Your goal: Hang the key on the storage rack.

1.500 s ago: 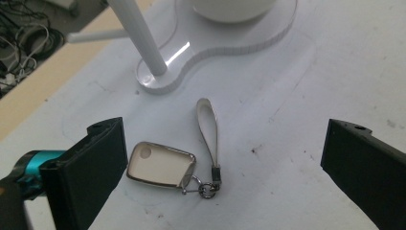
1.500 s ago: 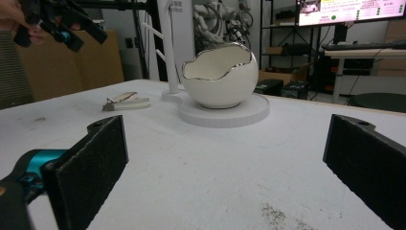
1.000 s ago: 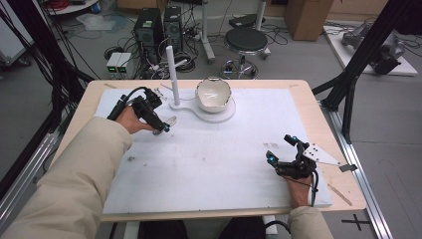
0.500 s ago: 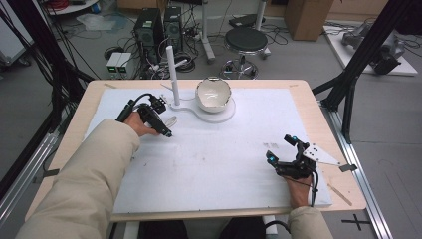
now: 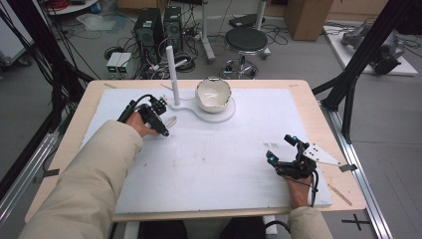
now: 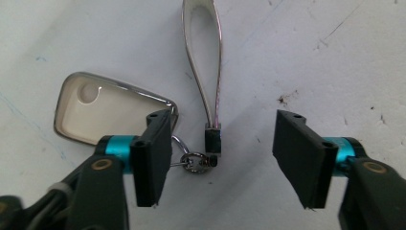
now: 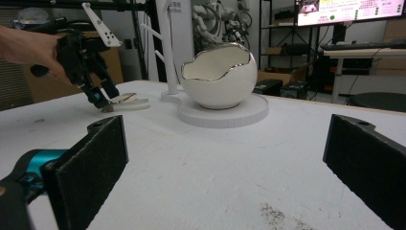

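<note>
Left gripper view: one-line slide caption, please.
Left gripper, jaws just closing but still apart, straddles the strap clasp of a white key fob lying on the table.

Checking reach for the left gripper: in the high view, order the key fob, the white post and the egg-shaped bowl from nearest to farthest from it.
1. Key fob: on the mat right beside the left gripper, its ring between the half-closed jaws.
2. White post: upright, behind the fob toward the table's far edge.
3. Egg-shaped bowl: farthest, to the right on the round base.
</note>
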`<control>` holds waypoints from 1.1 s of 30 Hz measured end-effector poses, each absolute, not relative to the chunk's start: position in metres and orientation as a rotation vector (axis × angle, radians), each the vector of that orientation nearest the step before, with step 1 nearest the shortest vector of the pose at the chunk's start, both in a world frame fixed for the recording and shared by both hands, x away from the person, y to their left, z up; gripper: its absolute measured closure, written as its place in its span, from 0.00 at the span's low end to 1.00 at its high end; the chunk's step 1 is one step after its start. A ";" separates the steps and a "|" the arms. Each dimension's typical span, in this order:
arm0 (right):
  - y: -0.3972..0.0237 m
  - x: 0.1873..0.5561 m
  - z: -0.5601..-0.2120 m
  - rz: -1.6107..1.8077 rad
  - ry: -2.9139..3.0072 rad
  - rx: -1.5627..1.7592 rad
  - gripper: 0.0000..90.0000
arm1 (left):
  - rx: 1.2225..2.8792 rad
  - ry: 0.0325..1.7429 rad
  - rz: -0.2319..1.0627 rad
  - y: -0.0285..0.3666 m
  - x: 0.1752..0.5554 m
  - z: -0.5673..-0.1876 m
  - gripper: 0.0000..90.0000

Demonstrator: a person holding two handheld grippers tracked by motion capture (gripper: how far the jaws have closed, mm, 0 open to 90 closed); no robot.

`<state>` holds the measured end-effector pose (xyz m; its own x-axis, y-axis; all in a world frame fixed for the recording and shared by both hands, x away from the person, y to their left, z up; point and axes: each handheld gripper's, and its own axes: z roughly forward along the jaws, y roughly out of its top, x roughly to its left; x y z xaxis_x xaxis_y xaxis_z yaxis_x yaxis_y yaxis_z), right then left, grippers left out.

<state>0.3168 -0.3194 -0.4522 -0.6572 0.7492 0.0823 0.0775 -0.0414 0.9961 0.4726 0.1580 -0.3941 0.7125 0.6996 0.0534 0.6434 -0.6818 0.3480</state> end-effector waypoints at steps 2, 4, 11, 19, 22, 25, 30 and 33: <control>-0.319 0.317 -0.452 1.750 1.738 0.874 0.01 | 2.628 1.066 0.251 0.158 0.473 -0.395 0.48; -0.319 0.317 -0.452 1.750 1.737 0.873 0.01 | 2.638 1.076 0.254 0.157 0.473 -0.396 0.50; -0.319 0.317 -0.452 1.753 1.735 0.879 0.01 | 2.652 1.109 0.246 0.155 0.474 -0.398 0.59; -0.319 0.317 -0.452 1.753 1.733 0.885 0.01 | 2.667 1.131 0.252 0.153 0.476 -0.399 0.70; -0.320 0.317 -0.452 1.753 1.734 0.885 0.01 | 2.668 1.133 0.261 0.152 0.477 -0.399 0.73; -0.319 0.317 -0.452 1.752 1.733 0.885 0.01 | 2.669 1.139 0.265 0.151 0.477 -0.399 0.78; -0.319 0.316 -0.452 1.750 1.734 0.884 0.01 | 2.705 1.119 0.304 0.146 0.476 -0.402 0.83; -0.319 0.316 -0.452 1.749 1.735 0.883 0.01 | 2.711 1.120 0.322 0.145 0.477 -0.403 0.89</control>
